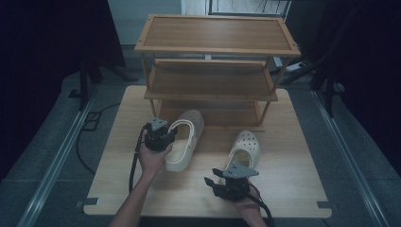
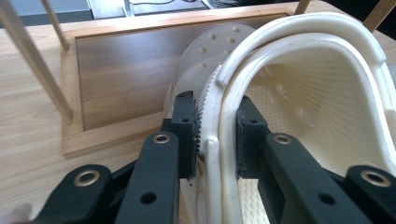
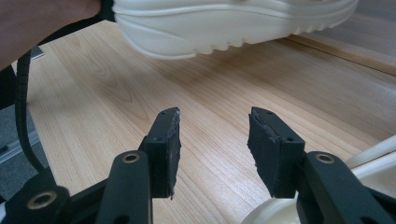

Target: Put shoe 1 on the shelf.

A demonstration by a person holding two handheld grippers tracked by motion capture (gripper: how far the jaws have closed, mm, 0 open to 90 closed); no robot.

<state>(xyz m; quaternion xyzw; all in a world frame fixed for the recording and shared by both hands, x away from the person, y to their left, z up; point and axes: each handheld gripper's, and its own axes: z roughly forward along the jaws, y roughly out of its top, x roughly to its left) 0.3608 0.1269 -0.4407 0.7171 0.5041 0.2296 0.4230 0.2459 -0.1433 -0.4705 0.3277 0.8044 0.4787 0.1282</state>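
Observation:
Two cream clogs are on the wooden table (image 1: 288, 189) in front of a three-shelf wooden rack (image 1: 213, 47). My left gripper (image 1: 171, 135) is shut on the left clog (image 1: 185, 142). In the left gripper view its pads (image 2: 186, 135) pinch the clog's (image 2: 308, 88) heel strap and side rim, and its toe points at the rack's bottom shelf (image 2: 121, 74). The right gripper view shows this clog's sole (image 3: 233, 23) raised off the tabletop. My right gripper (image 1: 211, 176) is open near the table's front edge, nothing between its jaws (image 3: 214, 140). The right clog (image 1: 246, 146) lies just beside it.
The rack's thin upright posts (image 2: 35, 60) stand left of the held clog. A black cable (image 3: 23, 112) trails from the left hand. Grey floor with metal rails (image 1: 56, 161) surrounds the table, and dark curtains stand on both sides.

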